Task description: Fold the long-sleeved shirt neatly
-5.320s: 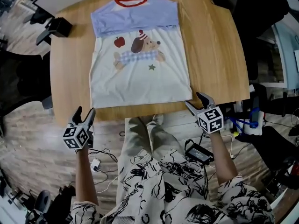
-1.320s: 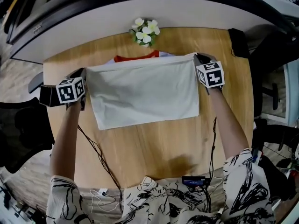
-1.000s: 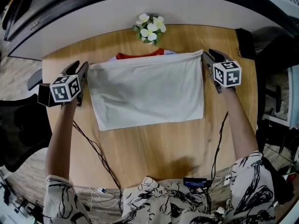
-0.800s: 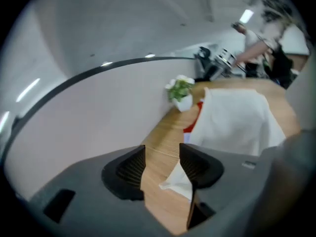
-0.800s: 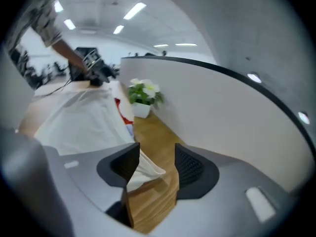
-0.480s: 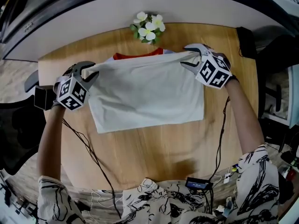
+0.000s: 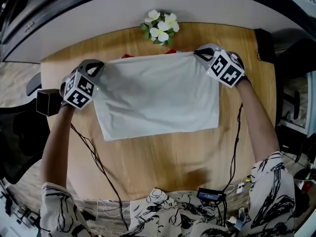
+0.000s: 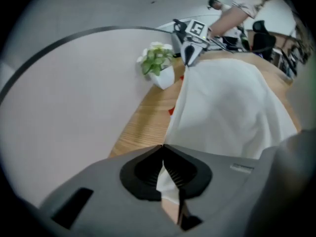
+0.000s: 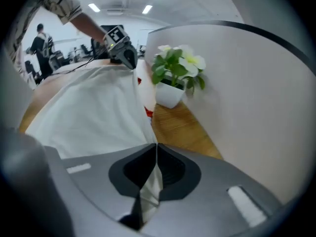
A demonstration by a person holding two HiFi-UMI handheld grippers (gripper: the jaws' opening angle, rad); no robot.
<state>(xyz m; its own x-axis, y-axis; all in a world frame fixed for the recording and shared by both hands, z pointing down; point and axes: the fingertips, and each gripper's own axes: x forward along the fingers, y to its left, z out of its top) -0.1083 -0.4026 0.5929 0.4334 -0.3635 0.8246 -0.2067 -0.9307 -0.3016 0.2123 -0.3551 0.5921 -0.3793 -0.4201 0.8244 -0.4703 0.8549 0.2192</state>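
left tongs (image 7: 95, 66), right tongs (image 7: 203, 51) — both just closed, arms outstretched

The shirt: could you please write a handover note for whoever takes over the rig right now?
Left hand-held gripper: just closed, shut on the shirt's far left corner.
Right hand-held gripper: just closed, shut on the far right corner.
Shirt: on the wooden table by the flower pot, plain side up, a sliver of red collar showing at the far edge.
Done: folded in half, hem up to the collar.
Left: probably lay the corners flat, release, then fold again and smooth.
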